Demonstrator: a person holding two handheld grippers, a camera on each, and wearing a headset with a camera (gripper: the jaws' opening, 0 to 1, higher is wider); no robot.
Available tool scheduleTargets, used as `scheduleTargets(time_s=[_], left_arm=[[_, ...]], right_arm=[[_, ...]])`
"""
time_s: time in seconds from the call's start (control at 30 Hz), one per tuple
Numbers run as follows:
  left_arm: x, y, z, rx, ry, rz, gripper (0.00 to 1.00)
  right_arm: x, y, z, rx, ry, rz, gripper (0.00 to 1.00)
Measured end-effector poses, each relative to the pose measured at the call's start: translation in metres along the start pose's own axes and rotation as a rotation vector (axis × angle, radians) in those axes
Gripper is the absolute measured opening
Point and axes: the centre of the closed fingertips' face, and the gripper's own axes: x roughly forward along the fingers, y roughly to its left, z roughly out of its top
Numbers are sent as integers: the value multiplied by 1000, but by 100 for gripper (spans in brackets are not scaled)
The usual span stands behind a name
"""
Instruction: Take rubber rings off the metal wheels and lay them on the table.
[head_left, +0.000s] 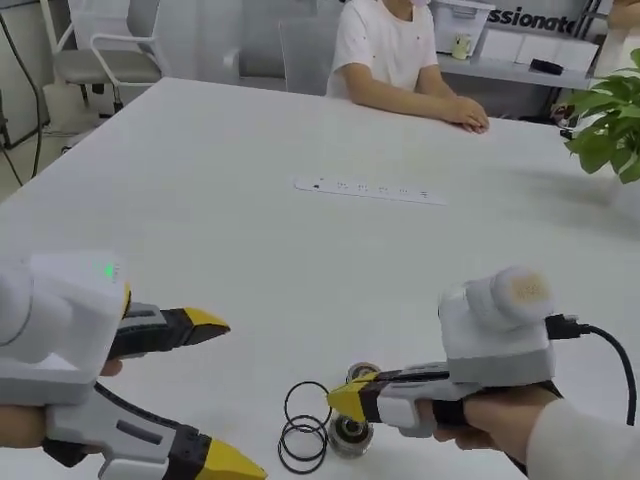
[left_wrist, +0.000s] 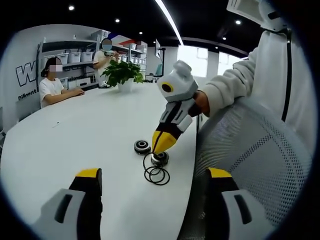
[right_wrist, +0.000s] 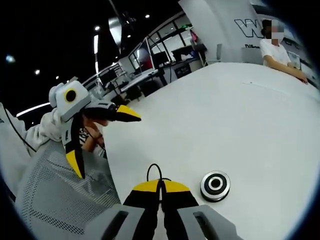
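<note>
Where the head view looks, rubber rings (head_left: 303, 440) are laid by two wheels (head_left: 350, 436) on the surface (head_left: 300, 250). Left gripper view: the fingers of the left gripper (left_wrist: 154, 173) are released. Right gripper view: the right gripper (right_wrist: 160, 183) is clenched on one ring (right_wrist: 155, 168).

Big white counter (head_left: 250, 200) is taking up most of the room, with a white power strip (head_left: 368, 190) lying flat out in the middle. A person in a white tee (head_left: 385, 45) is sitting at the far side, forearms resting on top. A leafy plant (head_left: 605, 125) is poking in at the right. White chairs (head_left: 105, 45) are standing back left. Shelves (left_wrist: 75, 55) with bins are lining the wall, a long light strip (left_wrist: 167, 20) is glowing on the dark ceiling, and daylight is coming through the windows (left_wrist: 192, 60).
</note>
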Motion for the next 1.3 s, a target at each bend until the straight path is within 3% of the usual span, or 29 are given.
scheduleTargets(time_s=[0.4, 0.73, 0.87, 1.13, 1.3], left_arm=[[1, -1, -4, -2, 20, -7, 81], [0, -2, -5, -6, 22, -8, 80], [0, -2, -5, -8, 22, -10, 80], [-1, -2, -5, -11, 22, -6, 80], [-1, 0, -5, -12, 19, -2, 80]], right_arm=[[9, 7, -14, -137, 70, -2, 0], [9, 25, -10, -131, 57, 82, 0], [10, 27, -12, -139, 66, 87, 0], [12, 17, -21, -154, 109, 40, 0], [10, 10, -21, -157, 108, 14, 0]])
